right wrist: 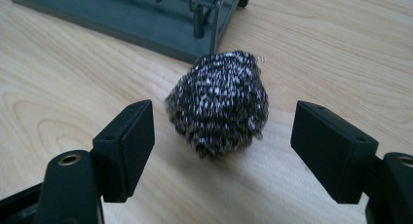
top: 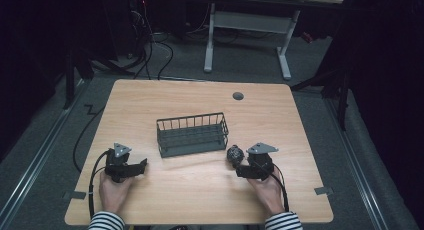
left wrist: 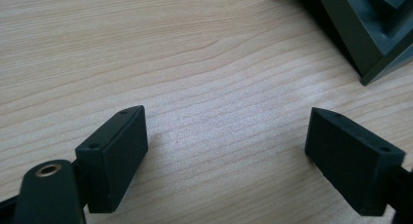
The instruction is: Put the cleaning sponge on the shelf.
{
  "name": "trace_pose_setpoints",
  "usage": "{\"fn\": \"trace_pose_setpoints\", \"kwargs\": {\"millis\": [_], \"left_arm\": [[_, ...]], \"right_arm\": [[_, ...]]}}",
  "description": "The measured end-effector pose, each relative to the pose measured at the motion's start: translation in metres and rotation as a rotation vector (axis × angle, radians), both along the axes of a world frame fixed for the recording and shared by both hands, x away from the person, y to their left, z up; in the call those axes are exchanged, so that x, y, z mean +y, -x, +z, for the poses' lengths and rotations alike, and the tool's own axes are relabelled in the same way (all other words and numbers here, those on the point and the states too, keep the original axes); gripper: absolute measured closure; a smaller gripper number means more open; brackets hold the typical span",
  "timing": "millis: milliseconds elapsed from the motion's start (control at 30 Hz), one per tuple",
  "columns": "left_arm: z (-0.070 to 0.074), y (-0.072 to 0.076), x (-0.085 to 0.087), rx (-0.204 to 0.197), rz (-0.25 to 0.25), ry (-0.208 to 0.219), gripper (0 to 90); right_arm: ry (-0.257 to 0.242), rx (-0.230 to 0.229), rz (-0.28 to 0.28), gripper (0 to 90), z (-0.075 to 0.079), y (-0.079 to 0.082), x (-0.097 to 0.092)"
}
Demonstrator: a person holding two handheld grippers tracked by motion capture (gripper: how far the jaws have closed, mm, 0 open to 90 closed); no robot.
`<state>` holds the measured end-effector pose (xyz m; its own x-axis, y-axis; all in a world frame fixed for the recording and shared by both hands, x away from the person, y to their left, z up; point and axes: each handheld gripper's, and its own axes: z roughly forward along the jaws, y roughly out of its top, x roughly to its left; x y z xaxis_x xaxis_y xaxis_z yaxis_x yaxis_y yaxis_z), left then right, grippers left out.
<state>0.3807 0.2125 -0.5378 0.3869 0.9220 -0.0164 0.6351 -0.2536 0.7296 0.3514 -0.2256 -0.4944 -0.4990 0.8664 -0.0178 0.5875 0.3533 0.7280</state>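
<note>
The scourer, a ball of steel wool, lay on the table at the centre of the right gripper view, between the jaws of the right gripper but touching neither. Those jaws stood wide apart with bare wood on both sides of the ball, so nothing was held. In the high view the scourer sat right of centre, just beside the lower right corner of the basket, with the right gripper close below it.

The left gripper was also spread wide over empty wood (a corner of the basket showed at the upper right of its view). In the high view the left gripper rested at lower left, well apart from the scourer.

The step in hand looked like the approach to a pick-up: the right gripper was lined up on the scourer but had not closed. The next move would probably call for easing forward until the ball sat squarely between the pads, then closing gently, since steel wool squashes and springs. After that, a lift high enough to clear the basket's wire rim seemed likely, if the basket was the goal.
</note>
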Motion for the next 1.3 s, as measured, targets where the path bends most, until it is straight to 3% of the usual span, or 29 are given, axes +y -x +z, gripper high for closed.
{"fn": "trace_pose_setpoints", "kwargs": {"millis": [200,467,967,1300], "left_arm": [[0.000,0.000,0.000,0.000,0.000,0.000,16.3],[0.000,0.000,0.000,-0.001,0.000,0.001,16.4],[0.000,0.001,0.000,-0.002,-0.001,0.001,17.4],[0.000,0.001,0.000,-0.002,-0.001,0.000,17.8]], "right_arm": [[-0.001,0.037,-0.014,22.9,-0.006,-0.017,0.008],[-0.001,0.041,-0.022,27.5,-0.015,-0.027,0.014],[0.061,0.016,0.003,37.5,-0.015,-0.023,0.019],[0.025,-0.015,0.046,38.6,0.002,-0.015,0.014]]}}
